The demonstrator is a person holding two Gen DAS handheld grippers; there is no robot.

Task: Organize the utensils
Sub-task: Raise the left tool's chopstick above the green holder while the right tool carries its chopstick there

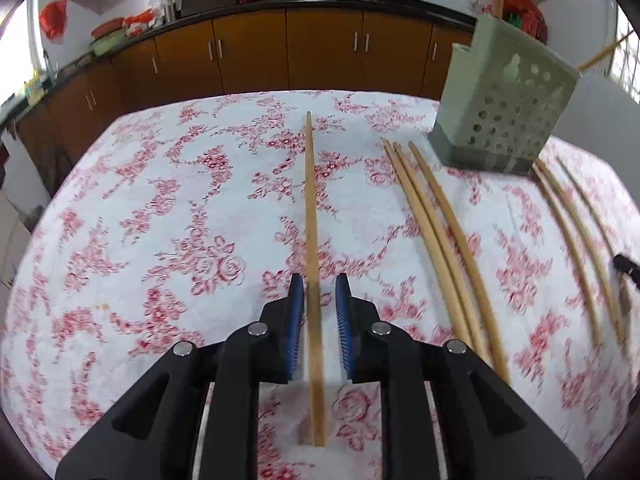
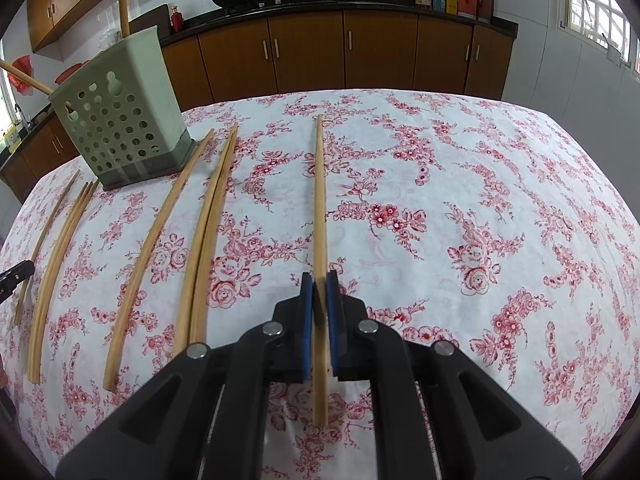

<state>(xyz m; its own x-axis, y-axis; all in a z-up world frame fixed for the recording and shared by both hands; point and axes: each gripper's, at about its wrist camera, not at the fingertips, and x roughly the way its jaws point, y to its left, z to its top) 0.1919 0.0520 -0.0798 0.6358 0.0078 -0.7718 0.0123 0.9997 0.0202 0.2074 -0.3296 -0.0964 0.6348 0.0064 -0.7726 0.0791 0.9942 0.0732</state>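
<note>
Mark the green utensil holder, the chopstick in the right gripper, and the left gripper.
Green utensil holder (image 2: 120, 120), right wrist view, perforated front wall.
Chopstick (image 2: 319, 200), right wrist view, mid-shaft.
Left gripper (image 1: 319, 280), left wrist view, between fingertips.

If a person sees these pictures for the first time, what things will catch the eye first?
First, the many long wooden chopsticks lying on the flowered tablecloth. Next, the pale green holder full of holes stands at the far side of the table, with a few sticks already inside. Then the right gripper, shut on one chopstick, while the left gripper has another chopstick between open jaws.
</note>
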